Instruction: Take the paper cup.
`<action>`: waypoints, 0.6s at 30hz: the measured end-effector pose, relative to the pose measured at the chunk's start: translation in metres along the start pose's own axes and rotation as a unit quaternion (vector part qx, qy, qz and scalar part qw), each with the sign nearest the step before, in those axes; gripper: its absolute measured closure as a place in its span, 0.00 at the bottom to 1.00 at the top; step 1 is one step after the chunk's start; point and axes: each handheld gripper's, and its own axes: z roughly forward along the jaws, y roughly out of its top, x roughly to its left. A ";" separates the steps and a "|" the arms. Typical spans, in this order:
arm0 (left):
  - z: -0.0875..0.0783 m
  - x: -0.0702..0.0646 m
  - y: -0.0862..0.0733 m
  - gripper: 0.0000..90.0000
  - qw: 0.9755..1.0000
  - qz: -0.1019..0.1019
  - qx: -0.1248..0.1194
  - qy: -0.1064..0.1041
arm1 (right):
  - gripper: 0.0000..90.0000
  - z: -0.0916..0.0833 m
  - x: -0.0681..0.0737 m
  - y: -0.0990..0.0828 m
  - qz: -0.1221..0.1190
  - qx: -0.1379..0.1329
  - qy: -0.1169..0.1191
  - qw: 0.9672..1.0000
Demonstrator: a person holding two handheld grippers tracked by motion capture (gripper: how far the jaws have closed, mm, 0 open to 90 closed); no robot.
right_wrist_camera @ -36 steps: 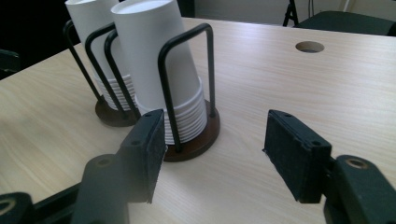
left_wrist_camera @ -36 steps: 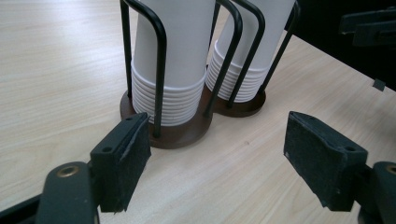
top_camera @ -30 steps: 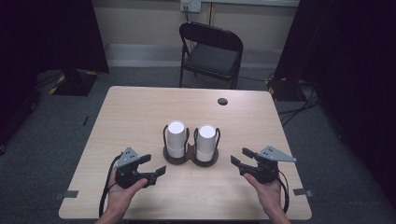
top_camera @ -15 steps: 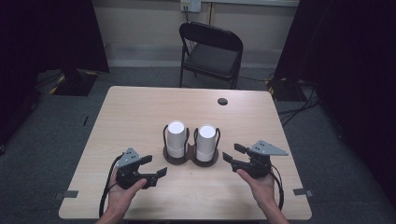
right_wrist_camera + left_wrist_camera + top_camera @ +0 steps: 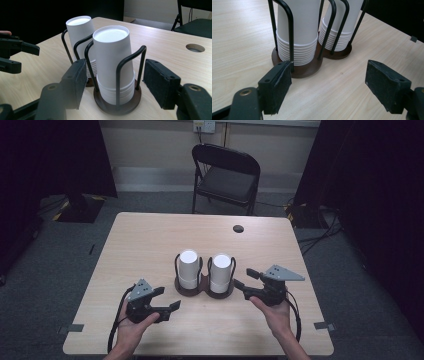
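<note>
Light wood table (image 5: 150,245) with a cup rack in the middle

The dark double-ring cup holder (image 5: 204,289) sits on the tabletop near the person's edge, each wire cage holding an upside-down stack of white paper cups (image 5: 189,268). There's a round cable hole (image 5: 238,228) toward the far edge.
</note>
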 end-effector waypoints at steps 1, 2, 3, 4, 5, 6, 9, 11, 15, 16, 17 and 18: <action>0.000 0.000 0.000 0.23 1.000 0.000 0.000 0.000 | 0.39 0.001 0.000 0.001 0.000 0.001 0.002 1.000; 0.000 0.000 0.000 0.23 1.000 0.000 0.001 0.000 | 0.39 0.002 0.001 0.003 -0.001 0.000 0.004 1.000; 0.000 0.000 0.000 0.23 1.000 0.000 0.001 0.000 | 0.39 0.004 0.001 0.006 -0.003 0.000 0.008 1.000; 0.000 0.000 0.000 0.23 1.000 0.000 0.001 0.000 | 0.39 0.005 0.001 0.008 -0.005 -0.001 0.009 1.000; 0.000 0.000 0.000 0.23 1.000 0.001 0.001 0.001 | 0.39 0.006 0.002 0.010 -0.006 -0.003 0.009 1.000; 0.000 0.000 0.000 0.23 1.000 0.001 0.001 0.001 | 0.39 0.006 0.002 0.010 -0.006 -0.003 0.009 1.000; -0.001 0.000 0.000 0.23 1.000 -0.004 -0.004 0.001 | 0.39 0.010 0.003 0.016 -0.013 -0.011 0.009 1.000; 0.000 0.001 0.000 0.23 1.000 0.001 0.001 0.001 | 0.39 0.015 0.002 0.021 -0.011 -0.013 0.016 1.000; 0.000 0.000 -0.001 0.24 1.000 -0.001 0.002 0.002 | 0.38 0.023 0.002 0.027 -0.014 -0.010 0.018 1.000; -0.001 0.001 0.000 0.24 1.000 0.001 0.000 0.002 | 0.37 0.027 0.002 0.029 -0.014 -0.011 0.019 1.000; -0.001 0.001 0.000 0.24 1.000 0.001 0.000 0.002 | 0.37 0.027 0.002 0.029 -0.014 -0.011 0.019 1.000; -0.001 0.001 0.000 0.24 1.000 0.000 0.000 0.002 | 0.36 0.032 0.002 0.030 -0.014 -0.012 0.021 1.000</action>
